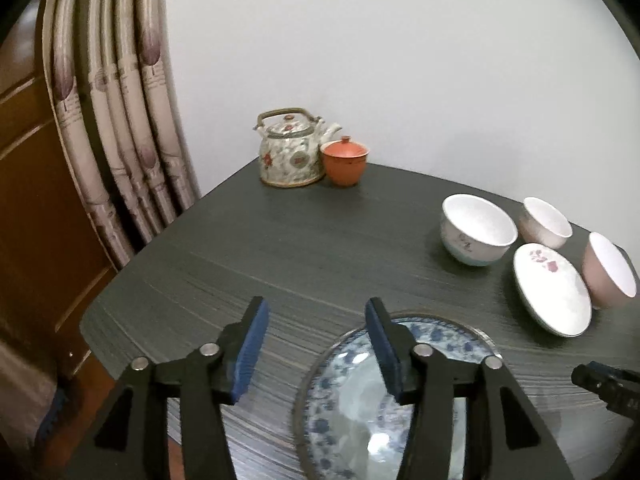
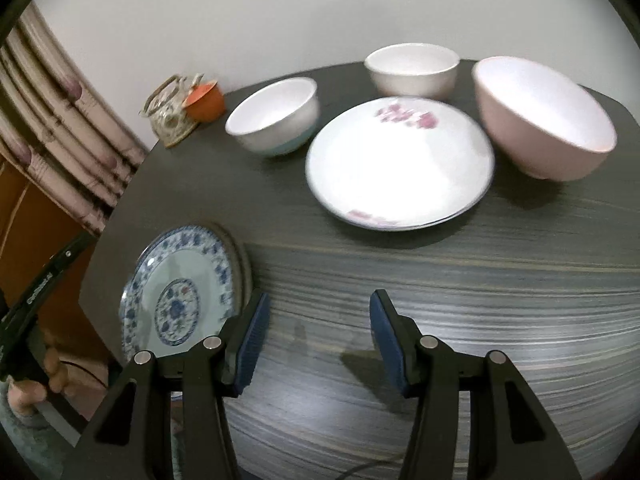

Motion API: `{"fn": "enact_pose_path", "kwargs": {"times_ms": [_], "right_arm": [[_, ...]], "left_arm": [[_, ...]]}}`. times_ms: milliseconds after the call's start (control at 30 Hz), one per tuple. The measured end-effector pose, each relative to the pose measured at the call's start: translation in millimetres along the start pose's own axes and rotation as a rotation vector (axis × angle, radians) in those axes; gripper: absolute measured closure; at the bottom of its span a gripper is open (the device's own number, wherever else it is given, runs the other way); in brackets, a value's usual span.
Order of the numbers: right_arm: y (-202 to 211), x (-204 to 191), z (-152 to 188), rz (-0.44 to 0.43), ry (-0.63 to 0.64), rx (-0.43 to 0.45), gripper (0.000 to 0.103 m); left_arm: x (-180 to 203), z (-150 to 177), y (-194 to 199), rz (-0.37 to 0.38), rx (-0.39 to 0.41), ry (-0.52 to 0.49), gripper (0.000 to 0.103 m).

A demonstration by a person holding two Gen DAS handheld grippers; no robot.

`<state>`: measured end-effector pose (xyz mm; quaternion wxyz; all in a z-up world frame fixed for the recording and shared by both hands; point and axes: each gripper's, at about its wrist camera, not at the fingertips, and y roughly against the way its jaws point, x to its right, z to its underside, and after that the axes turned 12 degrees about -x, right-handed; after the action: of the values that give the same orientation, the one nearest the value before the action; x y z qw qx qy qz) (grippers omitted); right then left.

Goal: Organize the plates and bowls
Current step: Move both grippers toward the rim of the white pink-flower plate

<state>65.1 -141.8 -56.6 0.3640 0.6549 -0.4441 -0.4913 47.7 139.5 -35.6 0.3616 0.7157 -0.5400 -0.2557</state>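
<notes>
A blue-patterned plate [image 1: 352, 392] lies at the near edge of the dark table [image 1: 280, 248]. My left gripper [image 1: 316, 312] hovers open over the plate's left rim, holding nothing. Farther right stand a white bowl [image 1: 476, 236], a small pinkish bowl [image 1: 546, 222], a white plate with pink flowers [image 1: 552, 290] and a pink bowl [image 1: 610, 270]. In the right wrist view my right gripper [image 2: 318, 306] is open above bare table, the blue plate [image 2: 180, 292] to its left, the flowered plate [image 2: 400, 164] ahead, with the white bowl [image 2: 274, 118], small bowl [image 2: 412, 68] and pink bowl [image 2: 544, 120] behind.
A flowered teapot [image 1: 290, 150] and an orange lidded cup [image 1: 344, 160] stand at the table's back by the wall. Curtains [image 1: 116, 120] and a wooden door [image 1: 28, 184] are on the left. A hand holding the other gripper [image 2: 36, 284] shows at the left.
</notes>
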Motion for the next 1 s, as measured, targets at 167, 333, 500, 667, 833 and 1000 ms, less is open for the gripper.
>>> {"fn": "enact_pose_path", "kwargs": {"times_ms": [167, 333, 500, 667, 833, 1000], "right_arm": [[7, 24, -3, 0.024, -0.041, 0.032, 0.053], [9, 47, -5, 0.041, -0.08, 0.058, 0.053], [12, 65, -15, 0.075, -0.085, 0.098, 0.053], [16, 80, -26, 0.091, -0.091, 0.144, 0.053], [10, 95, -45, 0.092, -0.102, 0.146, 0.059], [-5, 102, -66, 0.108, -0.099, 0.137, 0.065]], "left_arm": [[20, -10, 2, 0.073, -0.031, 0.029, 0.047], [36, -20, 8, 0.157, -0.03, 0.051, 0.046], [63, -28, 3, 0.138, -0.021, -0.007, 0.046], [89, -35, -16, 0.232, -0.095, -0.019, 0.046], [117, -45, -39, 0.326, -0.169, -0.03, 0.046], [141, -53, -68, 0.38, -0.247, -0.024, 0.046]]}}
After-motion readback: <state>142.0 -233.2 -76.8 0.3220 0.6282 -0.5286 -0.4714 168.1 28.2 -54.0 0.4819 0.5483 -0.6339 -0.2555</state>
